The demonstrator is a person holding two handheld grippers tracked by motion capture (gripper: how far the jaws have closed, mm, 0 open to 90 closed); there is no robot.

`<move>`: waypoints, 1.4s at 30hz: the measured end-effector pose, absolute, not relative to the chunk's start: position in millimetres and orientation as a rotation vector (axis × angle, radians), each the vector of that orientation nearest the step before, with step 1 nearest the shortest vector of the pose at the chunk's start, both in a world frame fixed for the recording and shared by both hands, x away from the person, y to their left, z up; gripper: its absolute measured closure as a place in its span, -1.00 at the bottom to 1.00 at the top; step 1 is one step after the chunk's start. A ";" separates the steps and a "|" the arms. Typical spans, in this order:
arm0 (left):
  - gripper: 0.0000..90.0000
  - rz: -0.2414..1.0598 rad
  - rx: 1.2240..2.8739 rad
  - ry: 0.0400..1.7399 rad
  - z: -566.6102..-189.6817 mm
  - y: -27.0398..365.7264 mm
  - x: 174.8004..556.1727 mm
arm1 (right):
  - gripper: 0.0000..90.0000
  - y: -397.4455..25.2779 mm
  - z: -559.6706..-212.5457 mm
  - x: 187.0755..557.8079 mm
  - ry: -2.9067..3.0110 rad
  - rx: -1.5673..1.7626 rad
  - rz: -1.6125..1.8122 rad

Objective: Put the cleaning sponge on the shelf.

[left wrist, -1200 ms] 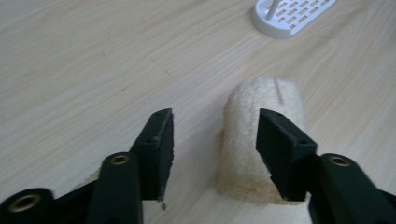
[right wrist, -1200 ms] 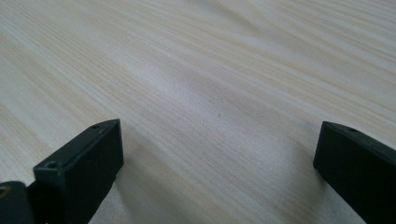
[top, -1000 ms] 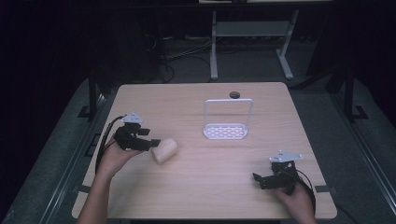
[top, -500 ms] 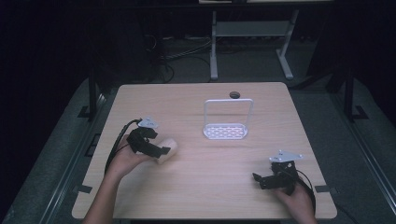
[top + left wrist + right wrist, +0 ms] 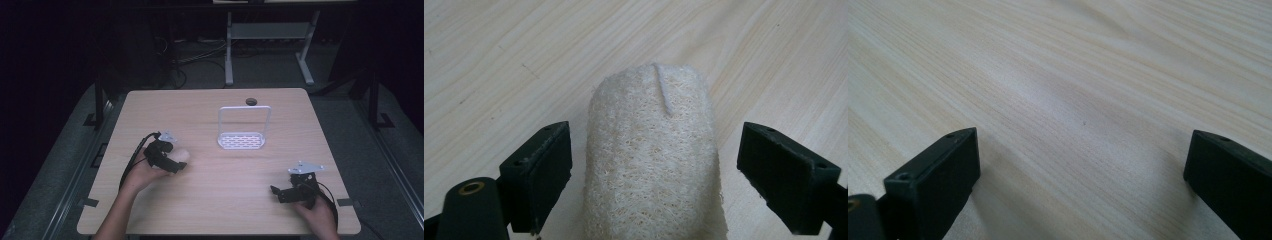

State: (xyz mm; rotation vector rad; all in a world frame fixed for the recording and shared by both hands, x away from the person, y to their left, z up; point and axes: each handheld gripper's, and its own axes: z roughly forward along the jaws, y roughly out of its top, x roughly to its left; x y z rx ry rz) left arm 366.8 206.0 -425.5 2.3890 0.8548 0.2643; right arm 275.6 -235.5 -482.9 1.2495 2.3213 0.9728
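A cream loofah sponge (image 5: pixel 654 160) lies on the wooden table (image 5: pixel 215 115), left of centre in the high view (image 5: pixel 179 156). My left gripper (image 5: pixel 172 164) is lowered over it, open, with a jaw on each side and small gaps between the pads and the sponge; in the left gripper view (image 5: pixel 655 175) the sponge runs between the two black jaws. My right gripper (image 5: pixel 281 192) rests open near the table's front right; in the right gripper view (image 5: pixel 1083 175) bare wood lies between its jaws.
A small white wire rack (image 5: pixel 242 134) with a perforated base and an upright loop stands at the table's middle, beyond both grippers. A dark round grommet (image 5: pixel 250 102) sits near the far edge. Dark floor, cables and a metal stand lie behind the table.
My left gripper has moved right and down from beside the sponge until its jaws straddle it. The right gripper has stayed in place.
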 end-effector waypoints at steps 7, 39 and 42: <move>-0.69 0.262 2.414 0.865 -432.4 204.7 368.5 | -0.97 -235.5 -482.9 275.5 2.322 1.249 0.973; -0.46 0.228 2.471 0.887 -443.1 206.3 371.4 | -0.97 -235.4 -482.9 275.4 2.322 1.248 0.975; -0.36 0.225 2.471 0.887 -442.9 206.3 371.1 | -0.97 -235.4 -483.0 275.4 2.322 1.248 0.975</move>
